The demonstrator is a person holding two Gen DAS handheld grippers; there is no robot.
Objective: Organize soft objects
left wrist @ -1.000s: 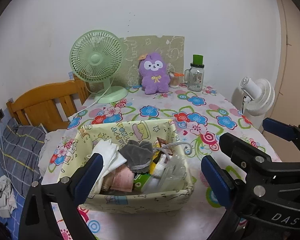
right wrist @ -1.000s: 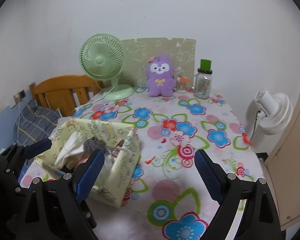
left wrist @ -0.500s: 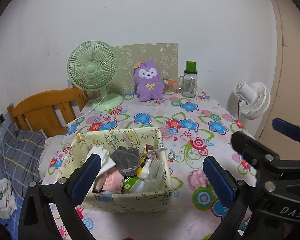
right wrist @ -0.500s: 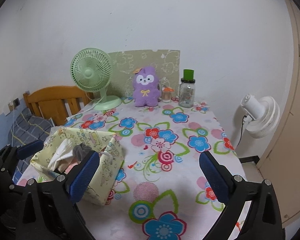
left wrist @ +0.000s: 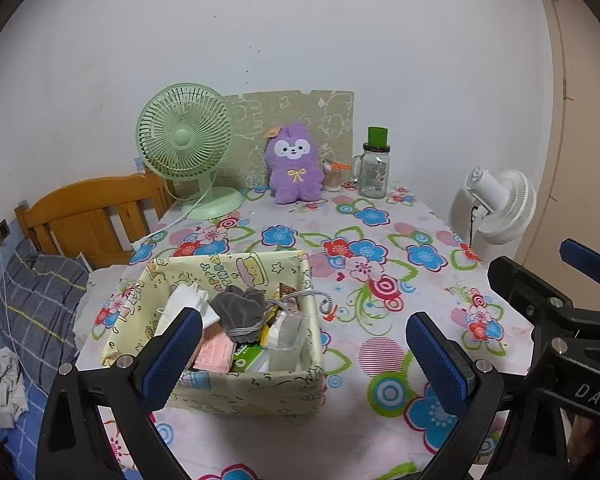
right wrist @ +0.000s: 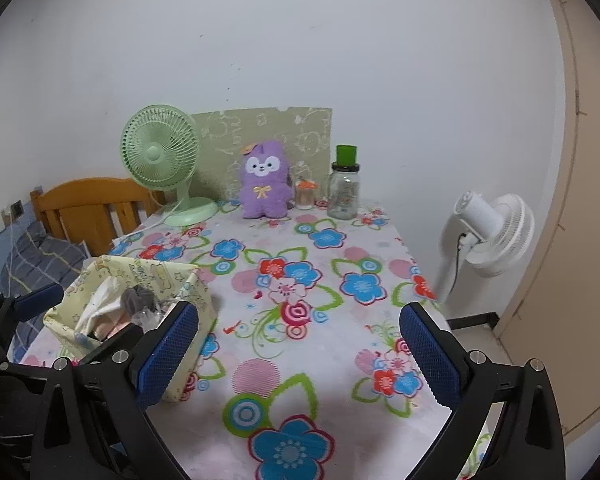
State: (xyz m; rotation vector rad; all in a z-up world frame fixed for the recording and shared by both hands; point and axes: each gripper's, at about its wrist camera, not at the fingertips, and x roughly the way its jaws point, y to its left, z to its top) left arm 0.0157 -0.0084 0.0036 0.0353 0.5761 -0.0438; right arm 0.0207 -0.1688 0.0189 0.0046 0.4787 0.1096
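A yellow patterned fabric box (left wrist: pixel 236 392) stands on the near left of the floral table; it also shows in the right wrist view (right wrist: pixel 180 376). It holds a white cloth (left wrist: pixel 188 300), a grey pouch (left wrist: pixel 240 312) and several small packets. A purple plush toy (left wrist: pixel 295 170) sits upright at the table's far edge, also in the right wrist view (right wrist: pixel 265 181). My left gripper (left wrist: pixel 304 354) is open and empty, held back in front of the box. My right gripper (right wrist: pixel 298 352) is open and empty over the table's near edge.
A green desk fan (left wrist: pixel 186 148) stands at the back left, a glass jar with a green lid (left wrist: pixel 374 168) at the back right, a small jar (left wrist: pixel 333 174) beside the plush. A white floor fan (left wrist: pixel 496 204) stands right of the table. A wooden bed frame (left wrist: pixel 92 212) is on the left.
Both grippers have drawn back and up from the table, so the box and the plush look smaller and farther. Both stay open and empty.
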